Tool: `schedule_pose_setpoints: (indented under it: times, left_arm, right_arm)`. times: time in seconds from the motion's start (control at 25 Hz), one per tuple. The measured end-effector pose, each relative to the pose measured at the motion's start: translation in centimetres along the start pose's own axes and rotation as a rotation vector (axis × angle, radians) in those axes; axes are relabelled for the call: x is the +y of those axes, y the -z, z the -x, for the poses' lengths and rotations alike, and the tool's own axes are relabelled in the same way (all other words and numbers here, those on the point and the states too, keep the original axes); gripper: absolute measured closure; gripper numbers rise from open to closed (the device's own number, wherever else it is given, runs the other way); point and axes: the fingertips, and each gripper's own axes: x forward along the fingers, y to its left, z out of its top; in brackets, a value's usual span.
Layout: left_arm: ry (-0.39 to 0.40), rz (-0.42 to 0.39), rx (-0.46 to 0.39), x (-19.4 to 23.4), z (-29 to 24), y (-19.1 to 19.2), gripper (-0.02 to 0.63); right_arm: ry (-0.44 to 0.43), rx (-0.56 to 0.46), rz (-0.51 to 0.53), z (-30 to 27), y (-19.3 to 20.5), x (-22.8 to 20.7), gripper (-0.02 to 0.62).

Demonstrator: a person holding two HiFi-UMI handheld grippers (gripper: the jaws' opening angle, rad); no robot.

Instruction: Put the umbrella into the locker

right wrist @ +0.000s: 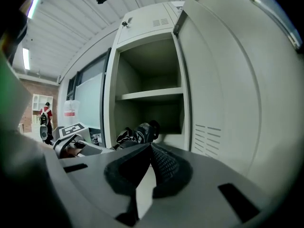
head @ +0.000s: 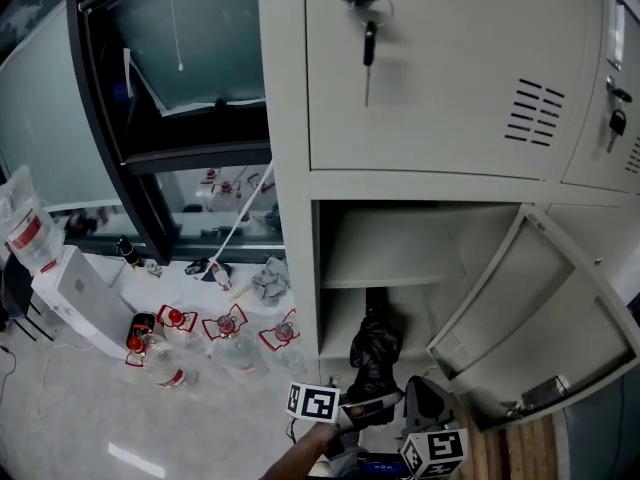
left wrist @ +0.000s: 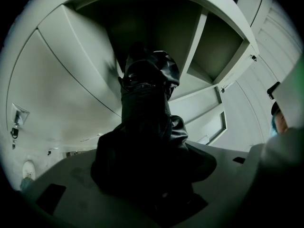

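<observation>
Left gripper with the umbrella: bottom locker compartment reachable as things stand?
Probably yes. The door hangs open to the right, and the left gripper, shut on the umbrella, points it into the space below the shelf. Nothing visible blocks that opening.

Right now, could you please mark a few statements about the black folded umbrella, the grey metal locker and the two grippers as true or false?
1. The left gripper is clamped on the black folded umbrella. True.
2. The grey metal locker's lower door is closed. False: it stands swung open.
3. A key hangs from the lock of the upper door. True.
4. The right gripper also holds the umbrella. False: its jaws are together with nothing between them.
5. The umbrella lies on top of the inner shelf. False: it points into the space below that shelf.
</observation>
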Motion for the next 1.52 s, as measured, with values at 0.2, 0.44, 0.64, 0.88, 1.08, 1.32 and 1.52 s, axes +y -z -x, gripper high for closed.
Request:
schedule_pose_setpoints:
  times: [0.2, 0.44, 0.64, 0.88, 1.08, 1.32, 1.52]
  left_arm:
    - [0.010, 0.023, -0.016, 0.7, -0.7, -1.5, 0.333]
    - [0.019, 0.040, -0.025, 1.5, -1.6, -2.8, 0.333]
    - [0.029, 0.062, -0.041, 2.1, -2.2, -3.8, 0.333]
    - [0.055, 0.086, -0.062, 2.5, -2.7, -5.0, 0.332]
    - [0.081, 0.127, -0.082, 2.8, -3.1, -5.9, 0.332]
    - [0.155, 0.231, -0.116, 1.8, -3.6, -6.5, 0.324]
    - [0.129, 0.250, -0.163, 2.6, -3.0, -6.7, 0.281]
  right_arm:
    - [0.000, 0.014, -0.001, -1.2, 0.1, -0.7, 0.594]
    - [-0.002, 0.027, 0.002, -2.7, 0.0, -1.5, 0.594]
    - [-0.007, 0.032, 0.005, -3.8, -0.1, -2.1, 0.595]
    - [-0.007, 0.044, 0.005, -4.7, 0.2, -2.5, 0.594]
    - [-0.004, 0.048, 0.006, -5.0, 0.3, -2.6, 0.594]
    - [0.001, 0.046, 0.003, -4.8, 0.1, -2.6, 0.594]
    - [0.000, 0.048, -0.005, -4.1, 0.4, -2.2, 0.594]
